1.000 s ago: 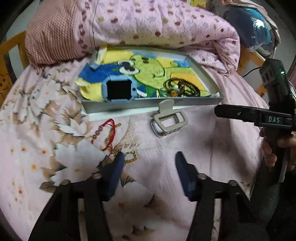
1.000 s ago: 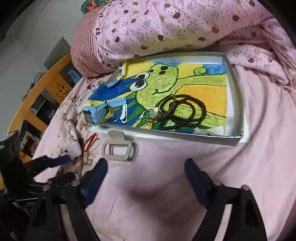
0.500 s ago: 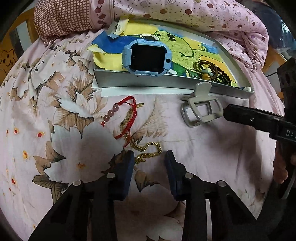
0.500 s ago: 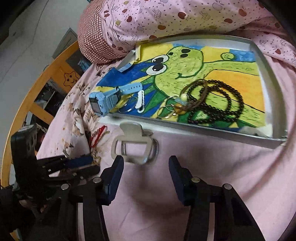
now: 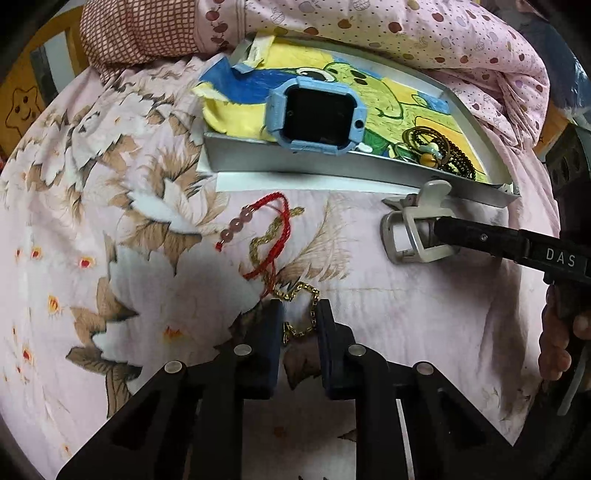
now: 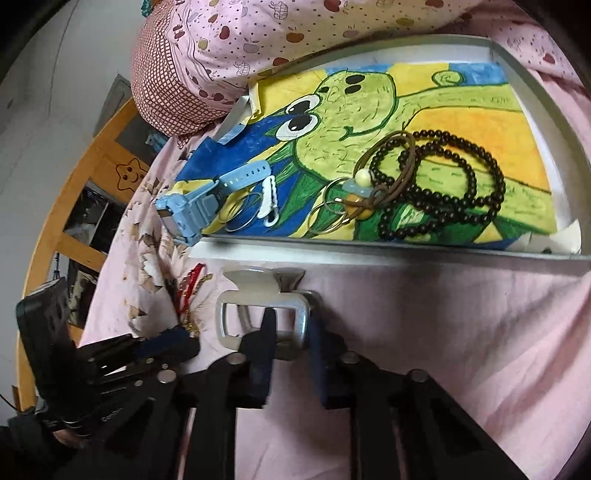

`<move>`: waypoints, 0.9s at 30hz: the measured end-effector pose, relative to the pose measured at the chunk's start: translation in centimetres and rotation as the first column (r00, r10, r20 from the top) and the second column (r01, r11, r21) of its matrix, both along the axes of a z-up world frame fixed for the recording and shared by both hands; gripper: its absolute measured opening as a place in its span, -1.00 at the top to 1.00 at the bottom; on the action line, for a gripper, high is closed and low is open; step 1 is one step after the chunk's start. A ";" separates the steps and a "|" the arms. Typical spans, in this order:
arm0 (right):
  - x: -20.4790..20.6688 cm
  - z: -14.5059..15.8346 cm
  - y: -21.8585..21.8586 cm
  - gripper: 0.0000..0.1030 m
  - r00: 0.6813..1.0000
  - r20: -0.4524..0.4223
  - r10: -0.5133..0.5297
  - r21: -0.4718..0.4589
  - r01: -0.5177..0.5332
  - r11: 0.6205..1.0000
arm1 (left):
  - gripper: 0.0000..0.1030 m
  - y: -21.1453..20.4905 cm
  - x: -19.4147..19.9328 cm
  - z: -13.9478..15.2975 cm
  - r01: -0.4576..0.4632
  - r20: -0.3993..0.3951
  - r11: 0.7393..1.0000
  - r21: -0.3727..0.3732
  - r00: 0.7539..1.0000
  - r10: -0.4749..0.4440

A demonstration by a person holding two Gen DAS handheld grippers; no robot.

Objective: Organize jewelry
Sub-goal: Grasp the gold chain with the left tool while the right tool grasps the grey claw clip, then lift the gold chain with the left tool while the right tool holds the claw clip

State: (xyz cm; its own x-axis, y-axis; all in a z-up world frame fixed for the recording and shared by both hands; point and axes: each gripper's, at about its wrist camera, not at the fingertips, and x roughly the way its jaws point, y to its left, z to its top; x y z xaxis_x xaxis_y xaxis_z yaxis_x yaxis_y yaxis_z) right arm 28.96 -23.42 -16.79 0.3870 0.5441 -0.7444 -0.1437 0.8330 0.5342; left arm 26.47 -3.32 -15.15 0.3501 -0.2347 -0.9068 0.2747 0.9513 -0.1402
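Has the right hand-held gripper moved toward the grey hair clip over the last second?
Yes. The right hand-held gripper has come forward toward the tray and narrowed around the hair clip's near edge.

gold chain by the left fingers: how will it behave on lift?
The gold chain lies in loose kinks, so it will likely hang limp. It crosses the red cord bracelet, so that may drag along. Thin links between the left gripper fingers could slip.

A pink floral bedsheet (image 5: 110, 206), an apple-print quilt (image 6: 280, 33) and an orange wooden bed frame (image 6: 74, 199) surround everything.
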 end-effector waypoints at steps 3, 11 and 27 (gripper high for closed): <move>-0.2 0.1 0.2 0.74 1.000 -0.008 0.005 -0.004 -0.005 1.000 | 0.71 0.8 -0.4 0.1 -0.049 -0.016 0.999 0.006 0.999 0.049; -0.4 -0.1 0.6 0.85 0.999 -0.035 0.014 0.008 -0.014 1.000 | 0.72 2.7 -1.2 0.5 -0.148 -0.027 0.989 0.030 0.989 0.148; -0.5 0.1 0.9 0.85 0.999 -0.013 0.030 -0.011 -0.030 0.999 | 0.71 0.3 -1.2 0.8 -0.048 0.006 0.999 0.012 0.999 0.048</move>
State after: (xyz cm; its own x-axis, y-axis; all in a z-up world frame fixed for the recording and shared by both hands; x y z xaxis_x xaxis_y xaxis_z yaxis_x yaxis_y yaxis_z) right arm 28.48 -22.49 -16.71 0.3609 0.5471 -0.7552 -0.1616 0.8343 0.5272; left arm 25.25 -2.99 -14.34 0.3663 -0.2064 -0.9073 0.2292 0.9651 -0.1270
